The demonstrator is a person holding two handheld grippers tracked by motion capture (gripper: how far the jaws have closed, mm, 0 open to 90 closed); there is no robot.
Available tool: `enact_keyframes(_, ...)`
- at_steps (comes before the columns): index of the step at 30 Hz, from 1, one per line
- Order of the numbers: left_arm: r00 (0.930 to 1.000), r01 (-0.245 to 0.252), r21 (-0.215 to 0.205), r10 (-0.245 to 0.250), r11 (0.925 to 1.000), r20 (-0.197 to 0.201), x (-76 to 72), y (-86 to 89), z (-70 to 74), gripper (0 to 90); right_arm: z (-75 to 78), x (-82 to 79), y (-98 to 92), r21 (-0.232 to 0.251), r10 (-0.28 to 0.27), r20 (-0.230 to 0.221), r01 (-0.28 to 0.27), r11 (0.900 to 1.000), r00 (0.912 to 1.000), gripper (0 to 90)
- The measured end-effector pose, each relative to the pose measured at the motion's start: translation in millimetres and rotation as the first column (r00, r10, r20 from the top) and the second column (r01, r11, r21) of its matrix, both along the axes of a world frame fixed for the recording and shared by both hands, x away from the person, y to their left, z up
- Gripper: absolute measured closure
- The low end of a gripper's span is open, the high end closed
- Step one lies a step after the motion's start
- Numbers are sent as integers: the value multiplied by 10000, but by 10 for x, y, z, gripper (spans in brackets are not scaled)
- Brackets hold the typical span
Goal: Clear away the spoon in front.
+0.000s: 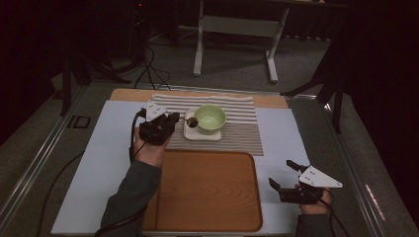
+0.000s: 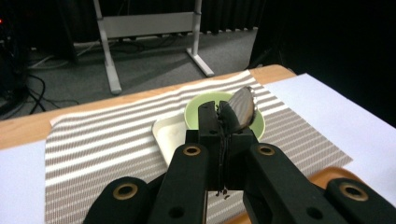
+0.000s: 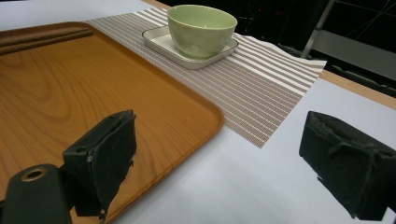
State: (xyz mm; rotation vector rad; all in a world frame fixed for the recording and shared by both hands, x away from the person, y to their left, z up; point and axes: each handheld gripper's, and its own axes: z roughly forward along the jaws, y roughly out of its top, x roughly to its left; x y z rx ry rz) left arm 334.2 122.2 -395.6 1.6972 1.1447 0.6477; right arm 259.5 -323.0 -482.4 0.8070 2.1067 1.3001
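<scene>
My left gripper (image 1: 175, 119) (image 2: 223, 117) is shut on the handle of a metal spoon (image 1: 191, 122) (image 2: 243, 108). The spoon's bowl hangs just above the left part of a white square plate (image 1: 202, 135) (image 2: 169, 134), beside the green bowl (image 1: 210, 118) (image 2: 259, 125) that stands on that plate. Plate and bowl rest on a striped mat (image 1: 242, 134) (image 2: 102, 140). Off the right edge of the wooden tray (image 1: 207, 192) (image 3: 70, 93), my right gripper (image 1: 282, 174) (image 3: 219, 154) hangs open over the white sheet, nothing between its jaws. The right gripper view has the bowl (image 3: 201, 28) and plate (image 3: 159, 40) farther off.
A white sheet (image 1: 111, 158) covers the table under tray and mat, with the wooden table edge (image 1: 131, 94) at the back. Beyond the table stand a desk frame's white legs (image 1: 198, 49) and cables (image 1: 148, 69) on the floor.
</scene>
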Motion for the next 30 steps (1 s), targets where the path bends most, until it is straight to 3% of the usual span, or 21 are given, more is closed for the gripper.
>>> enact_keyframes(11, 9994, 12, 73, -10, 10000, -341, -119, 94, -135, 896, 1, -3, 0, -2, -15, -17, 15, 10000, 10000, 106)
enact_keyframes(30, 9965, -124, 313, 149, 9994, -820, -377, 205, -223, 893, -2, 1, 5, -13, 15, -12, -15, 10000, 10000, 106)
